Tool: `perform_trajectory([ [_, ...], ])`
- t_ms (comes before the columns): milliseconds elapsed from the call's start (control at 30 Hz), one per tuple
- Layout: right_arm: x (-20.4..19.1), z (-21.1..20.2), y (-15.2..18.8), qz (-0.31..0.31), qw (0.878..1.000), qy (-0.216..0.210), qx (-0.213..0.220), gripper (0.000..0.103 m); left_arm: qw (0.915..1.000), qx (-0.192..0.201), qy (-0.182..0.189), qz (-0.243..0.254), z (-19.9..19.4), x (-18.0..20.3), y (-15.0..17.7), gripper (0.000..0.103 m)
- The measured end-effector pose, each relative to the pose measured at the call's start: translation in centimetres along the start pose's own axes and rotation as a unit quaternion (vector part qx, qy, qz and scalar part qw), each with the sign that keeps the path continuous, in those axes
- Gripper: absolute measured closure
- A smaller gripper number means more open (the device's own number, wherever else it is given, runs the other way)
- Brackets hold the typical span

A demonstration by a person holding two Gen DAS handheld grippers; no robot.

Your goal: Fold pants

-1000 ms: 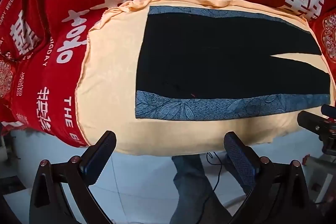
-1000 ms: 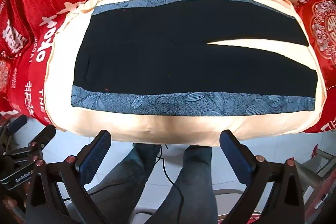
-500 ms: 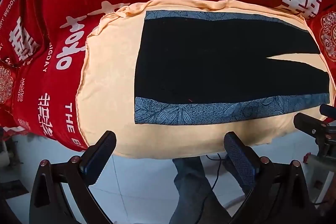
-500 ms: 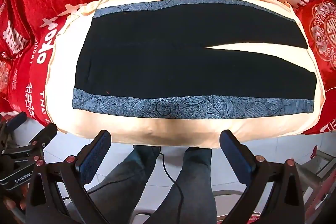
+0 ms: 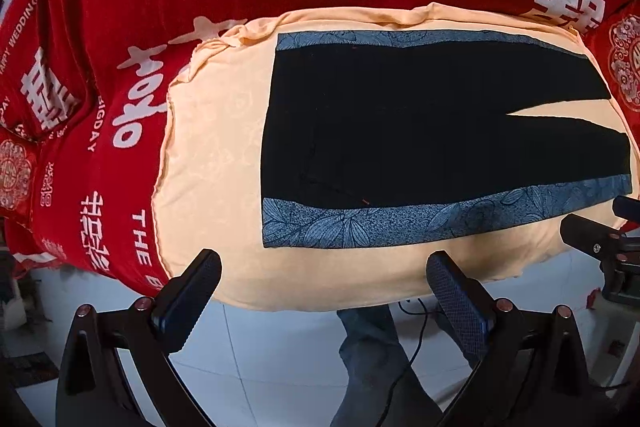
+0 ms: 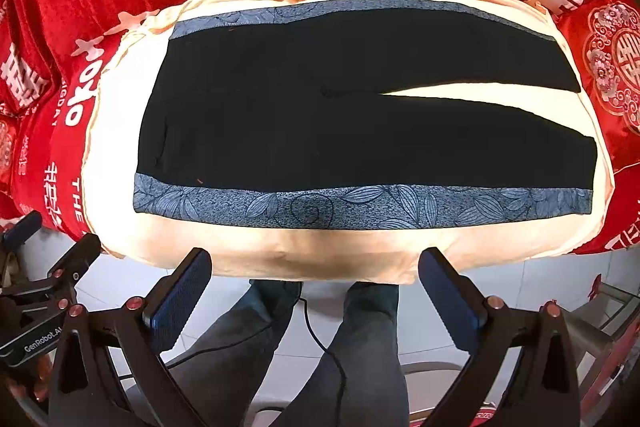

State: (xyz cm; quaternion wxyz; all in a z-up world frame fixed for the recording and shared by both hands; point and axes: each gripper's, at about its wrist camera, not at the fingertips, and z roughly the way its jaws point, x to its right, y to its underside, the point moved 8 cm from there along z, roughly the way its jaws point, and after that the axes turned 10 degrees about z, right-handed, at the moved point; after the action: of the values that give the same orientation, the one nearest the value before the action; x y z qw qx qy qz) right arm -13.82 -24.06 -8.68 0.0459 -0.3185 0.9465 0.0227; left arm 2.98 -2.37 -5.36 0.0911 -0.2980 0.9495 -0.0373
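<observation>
Down at the near edge, the left gripper [image 5: 322,279] hangs with its jaws spread wide and nothing between them, just short of the cream cloth [image 5: 216,155]. Likewise the right gripper [image 6: 316,275] is wide apart and empty, above the person's legs [image 6: 360,339] and the white floor [image 6: 520,283]. Beyond both, the pants [image 6: 320,115] lie flat and unfolded on the cream cloth, waist to the left, legs running right with a narrow gap between them. Blue leaf-patterned bands [image 6: 360,205] edge their near and far sides. Red bedding [image 5: 120,7] with white characters surrounds the cloth.
</observation>
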Motion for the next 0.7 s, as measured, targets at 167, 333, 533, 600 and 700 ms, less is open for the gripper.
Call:
perform_trajectory([
  [167, 0.12, 0.02, -0.04, 0.003, 1.000, 0.002, -0.001, 0.000, 1.0000, 0.004, -0.003, 0.001, -0.17, -0.07, -0.14, 0.000],
  [333, 0.19, 0.08, 0.02, 0.008, 1.000, 0.004, -0.002, 0.000, 1.0000, 0.006, 0.005, -0.002, -0.10, -0.24, -0.17, 0.000],
  [533, 0.22, -0.01, 0.01, 0.010, 1.000, 0.004, 0.000, 0.000, 0.9999, 0.010, -0.003, 0.006, -0.31, 0.00, -0.22, 0.000],
  [600, 0.29, -0.08, 0.01, 0.010, 1.000, 0.004, 0.001, 0.000, 0.9999, 0.012, -0.005, 0.007, -0.44, 0.05, -0.33, 0.000],
  [700, 0.45, -0.14, -0.07, 0.012, 1.000, 0.004, 0.003, 0.000, 0.9999, 0.012, -0.004, 0.009, -0.40, 0.10, -0.36, 0.000],
])
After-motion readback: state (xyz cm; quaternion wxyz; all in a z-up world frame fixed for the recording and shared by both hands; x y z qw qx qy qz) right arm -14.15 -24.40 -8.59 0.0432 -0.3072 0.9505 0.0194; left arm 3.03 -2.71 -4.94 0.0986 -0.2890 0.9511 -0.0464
